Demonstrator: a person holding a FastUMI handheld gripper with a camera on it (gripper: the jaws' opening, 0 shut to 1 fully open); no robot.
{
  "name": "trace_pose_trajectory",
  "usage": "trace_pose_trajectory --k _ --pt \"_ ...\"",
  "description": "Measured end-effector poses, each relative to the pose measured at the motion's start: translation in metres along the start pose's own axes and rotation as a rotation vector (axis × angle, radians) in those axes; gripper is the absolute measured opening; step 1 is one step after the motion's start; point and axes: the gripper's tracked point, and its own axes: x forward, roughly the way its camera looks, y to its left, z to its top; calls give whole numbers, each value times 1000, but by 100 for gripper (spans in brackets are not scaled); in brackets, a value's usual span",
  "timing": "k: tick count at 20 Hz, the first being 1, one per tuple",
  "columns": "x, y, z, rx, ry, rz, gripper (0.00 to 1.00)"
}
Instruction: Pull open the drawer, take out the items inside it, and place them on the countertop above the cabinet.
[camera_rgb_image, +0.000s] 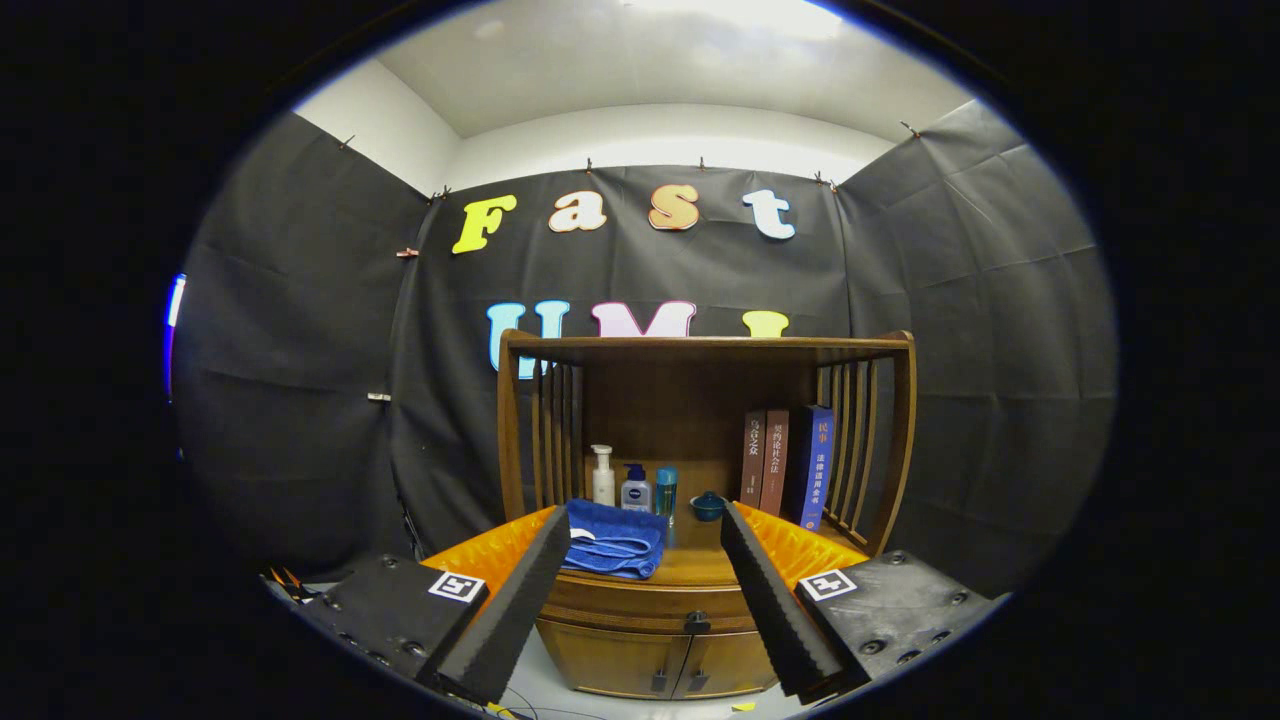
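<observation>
Approaching: the gripper (640, 600) hangs in front of the wooden cabinet (650, 660), well apart from it, its fingers (520, 600) spread wide with nothing between them.
Drawer: the drawer (640, 605) sits shut under the countertop (700, 565), framed between the fingers, above two lower doors.
Hold: a small dark knob (697, 622) at the drawer front's middle looks like the only place to grip; it is little, so the pads must close squarely on it.
Handling: a wooden drawer is stiff and likely to slide with some drag; a straight pull should keep it from jamming. What lies inside is hidden.
Countertop: a folded blue towel (612, 540), three bottles (633, 490), a small blue pot (708, 506) and upright books (785, 465) stand there; bare wood remains toward the front right.
</observation>
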Motion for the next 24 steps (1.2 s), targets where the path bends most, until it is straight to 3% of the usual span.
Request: trace_pose_trajectory --k 11,24 --pt "10 -25 -27 43 27 -42 98" --pt "108 -59 -227 39 300 -110 99"
